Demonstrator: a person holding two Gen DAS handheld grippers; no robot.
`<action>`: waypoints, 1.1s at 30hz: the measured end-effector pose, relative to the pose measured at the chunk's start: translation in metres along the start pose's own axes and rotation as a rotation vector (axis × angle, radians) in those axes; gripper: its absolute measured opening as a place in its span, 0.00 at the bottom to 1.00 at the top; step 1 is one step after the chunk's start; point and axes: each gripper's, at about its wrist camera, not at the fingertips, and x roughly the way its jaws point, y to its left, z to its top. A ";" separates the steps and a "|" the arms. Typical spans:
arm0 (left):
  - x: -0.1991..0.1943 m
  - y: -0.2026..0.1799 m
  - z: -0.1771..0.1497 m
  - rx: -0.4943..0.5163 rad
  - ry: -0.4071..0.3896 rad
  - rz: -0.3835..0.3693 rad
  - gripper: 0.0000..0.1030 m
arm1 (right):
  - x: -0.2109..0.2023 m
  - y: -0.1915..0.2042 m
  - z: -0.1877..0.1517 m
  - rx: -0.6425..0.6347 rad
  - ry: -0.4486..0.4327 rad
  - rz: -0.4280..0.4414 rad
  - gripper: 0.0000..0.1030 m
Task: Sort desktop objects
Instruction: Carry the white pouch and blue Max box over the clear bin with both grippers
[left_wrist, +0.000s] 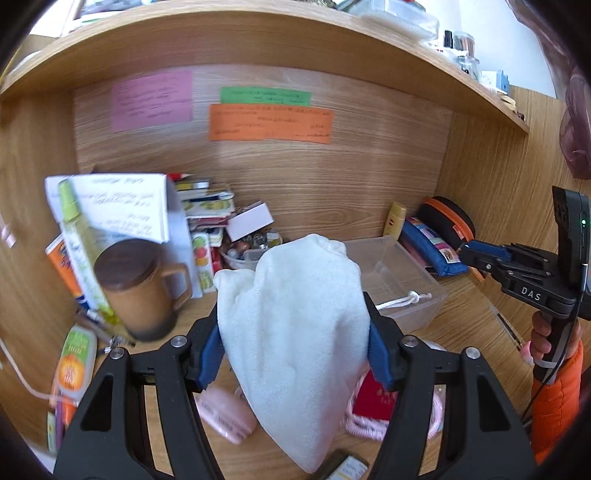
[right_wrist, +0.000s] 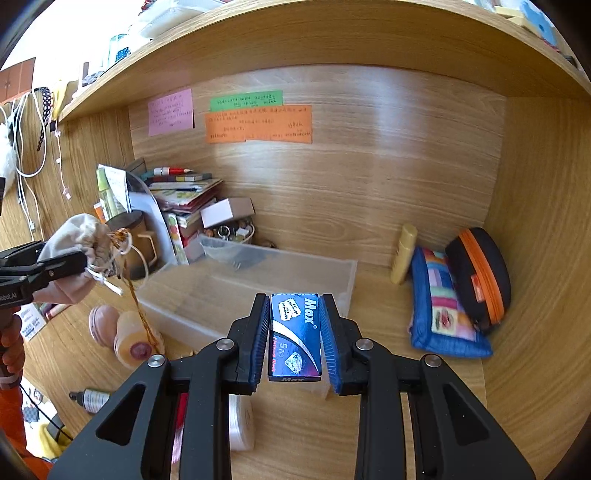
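A: Left wrist view first. What's the left gripper (left_wrist: 293, 343) doing?

B: Its jaws are clamped on a white pouch (left_wrist: 295, 332), held up off the desk. The clear bin (left_wrist: 402, 284) lies just beyond and to the right of it, open side up, its long axis running away toward the back wall. The right gripper (left_wrist: 466, 254) shows at the far right, past the bin's right side.

A: And the right wrist view?

B: The right gripper (right_wrist: 294, 338) has its jaws squeezed on a small blue box (right_wrist: 295, 336), whose long axis runs along the fingers. The bin (right_wrist: 258, 280) sits straight ahead and lower, stretching left to right here. The pouch (right_wrist: 79, 251) hangs at the left, short of the bin's left end.

A: Which hand is nearer?

B: I'd judge the right: the box is almost at the bin's near wall.
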 end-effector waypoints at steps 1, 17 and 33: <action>0.003 -0.001 0.003 0.005 0.006 -0.006 0.62 | 0.003 -0.001 0.002 0.000 0.002 0.003 0.24; 0.080 -0.008 0.030 0.066 0.143 -0.085 0.62 | 0.057 -0.009 0.029 -0.018 0.071 0.015 0.24; 0.168 -0.005 0.024 0.082 0.395 -0.135 0.62 | 0.138 0.006 0.021 -0.086 0.263 0.062 0.24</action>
